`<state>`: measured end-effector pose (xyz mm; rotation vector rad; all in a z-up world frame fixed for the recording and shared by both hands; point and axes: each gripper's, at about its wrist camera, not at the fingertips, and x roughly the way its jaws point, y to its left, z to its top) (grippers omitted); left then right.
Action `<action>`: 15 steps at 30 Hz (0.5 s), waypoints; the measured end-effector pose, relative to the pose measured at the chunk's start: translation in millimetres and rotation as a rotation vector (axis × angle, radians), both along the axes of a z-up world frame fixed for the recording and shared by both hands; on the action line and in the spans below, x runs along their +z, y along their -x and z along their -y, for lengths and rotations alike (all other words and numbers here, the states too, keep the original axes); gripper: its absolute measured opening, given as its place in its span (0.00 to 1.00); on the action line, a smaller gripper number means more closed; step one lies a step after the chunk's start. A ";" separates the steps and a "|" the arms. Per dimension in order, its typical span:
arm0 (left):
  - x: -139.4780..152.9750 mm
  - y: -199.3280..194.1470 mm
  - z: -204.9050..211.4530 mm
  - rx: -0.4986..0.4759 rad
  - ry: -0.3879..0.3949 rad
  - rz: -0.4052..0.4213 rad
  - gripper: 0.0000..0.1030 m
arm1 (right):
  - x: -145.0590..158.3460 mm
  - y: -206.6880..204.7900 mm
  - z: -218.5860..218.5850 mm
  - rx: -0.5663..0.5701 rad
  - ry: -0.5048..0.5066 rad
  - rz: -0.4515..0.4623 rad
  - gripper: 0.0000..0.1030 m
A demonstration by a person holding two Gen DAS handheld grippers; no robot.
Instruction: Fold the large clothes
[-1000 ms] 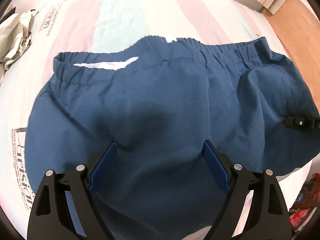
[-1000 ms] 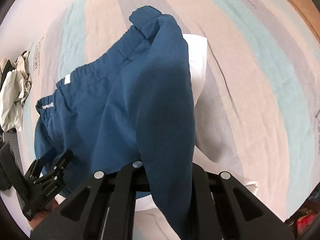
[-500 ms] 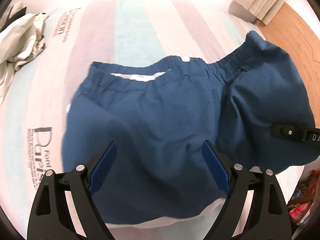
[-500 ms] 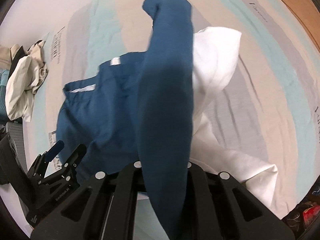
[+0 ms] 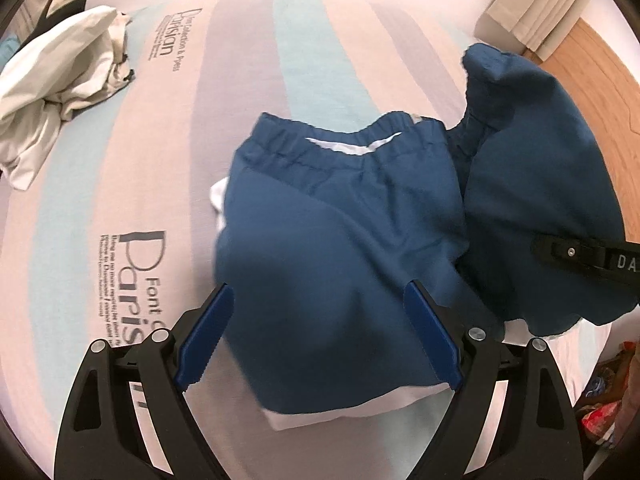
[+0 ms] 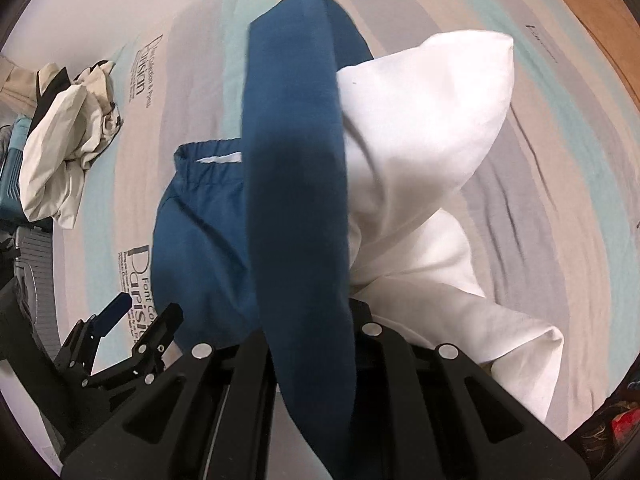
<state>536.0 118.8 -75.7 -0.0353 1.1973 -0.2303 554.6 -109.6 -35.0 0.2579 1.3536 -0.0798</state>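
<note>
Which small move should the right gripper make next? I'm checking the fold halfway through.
Probably carry the lifted half on across and lay it down: the right gripper is shut on the blue shorts, whose other half lies flat under the open left gripper.

Bare striped bed point(image 5: 248, 60) stretches between the blue shorts point(image 5: 340, 208) and a crumpled cream garment pile point(image 5: 60, 80) near the far left corner. The right gripper point(image 6: 310, 344), clamped on a lifted fold of the shorts, blocks the bed's right side. White lining point(image 6: 420, 140) billows beside that fold. The left gripper point(image 5: 316, 336), jaws spread, hovers over the shorts at the near edge.
</note>
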 end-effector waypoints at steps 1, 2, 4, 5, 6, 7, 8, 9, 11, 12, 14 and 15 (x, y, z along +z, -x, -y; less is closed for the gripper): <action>0.4 1.0 -7.3 0.003 0.002 -0.001 0.83 | -0.1 -1.1 -6.2 0.005 0.003 0.001 0.05; 0.2 0.9 -10.8 0.005 0.001 -0.002 0.83 | 0.2 -1.9 -10.1 0.007 0.006 0.002 0.05; -0.1 1.7 -22.5 0.014 0.000 -0.005 0.83 | -0.6 -4.4 -23.6 0.021 0.028 0.002 0.05; -0.9 1.2 -30.1 0.019 0.003 -0.010 0.83 | -1.1 -5.3 -28.7 0.026 0.036 0.003 0.05; -1.9 -0.2 -34.9 0.022 0.003 -0.012 0.83 | -3.1 -6.4 -34.7 0.030 0.040 0.002 0.05; -3.4 -1.1 -41.2 0.027 -0.001 -0.016 0.83 | -4.7 -7.6 -40.0 0.034 0.042 -0.002 0.05; -4.2 -1.7 -45.8 0.030 -0.002 -0.020 0.83 | -7.3 -7.1 -47.0 0.037 0.045 -0.004 0.05; -5.0 -2.4 -50.6 0.033 -0.001 -0.024 0.83 | -9.2 -6.3 -53.0 0.041 0.048 -0.004 0.05; -6.9 -4.1 -58.8 0.037 -0.002 -0.031 0.83 | -11.3 -4.1 -62.1 0.045 0.052 -0.002 0.05; -6.9 -4.3 -61.9 0.037 -0.003 -0.032 0.83 | -12.1 -3.9 -67.0 0.045 0.053 -0.002 0.05; -7.3 -6.0 -68.9 0.037 -0.015 -0.036 0.83 | -12.0 -3.5 -76.8 0.045 0.054 0.002 0.05; -7.2 -6.8 -71.9 0.039 -0.018 -0.040 0.83 | -11.6 -3.0 -81.3 0.047 0.055 0.004 0.05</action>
